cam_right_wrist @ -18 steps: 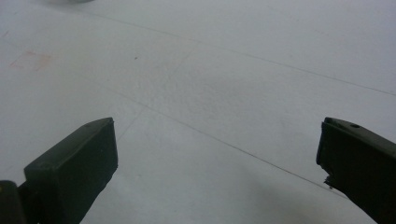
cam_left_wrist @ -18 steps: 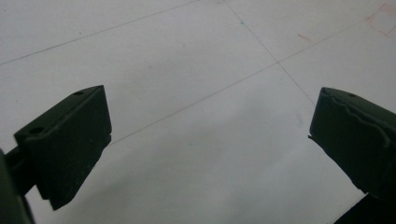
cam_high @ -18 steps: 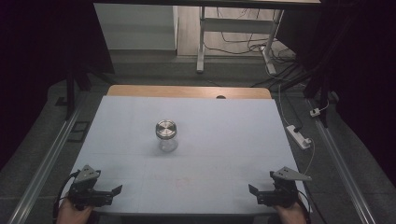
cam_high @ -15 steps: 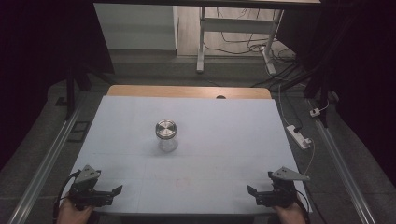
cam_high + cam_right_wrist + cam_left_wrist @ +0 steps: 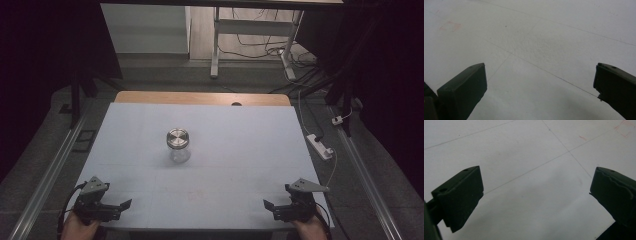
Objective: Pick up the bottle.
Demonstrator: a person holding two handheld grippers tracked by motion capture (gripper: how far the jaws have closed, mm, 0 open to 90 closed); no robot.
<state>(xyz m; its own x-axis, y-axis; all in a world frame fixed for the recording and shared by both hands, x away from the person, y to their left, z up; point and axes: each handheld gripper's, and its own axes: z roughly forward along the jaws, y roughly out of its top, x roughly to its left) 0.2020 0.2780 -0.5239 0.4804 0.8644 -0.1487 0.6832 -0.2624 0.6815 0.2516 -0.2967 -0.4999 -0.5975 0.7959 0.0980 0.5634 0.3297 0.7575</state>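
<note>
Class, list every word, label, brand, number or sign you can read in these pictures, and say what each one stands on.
None: no readable text anywhere.
Jar: metal lid, no label visible.
Table: only thin lines and a faint red square mark, no writing.

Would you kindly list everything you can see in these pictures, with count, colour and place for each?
jar: one, clear glass with a silver metal lid, upright near the middle of the table, apart from both grippers.
table: one, white top with thin pencil lines, a wooden strip along its far edge.
power strip: one, white, off the table's right edge, its cable trailing away.
desk frame: one, white legs, on the floor beyond the table, cables beside it.
rails: two, grey metal, one along each side of the table.
left hand-held gripper: one, black, near left corner, jaws wide open, holding nothing.
right hand-held gripper: one, black, near right corner, jaws wide open, holding nothing.
</note>
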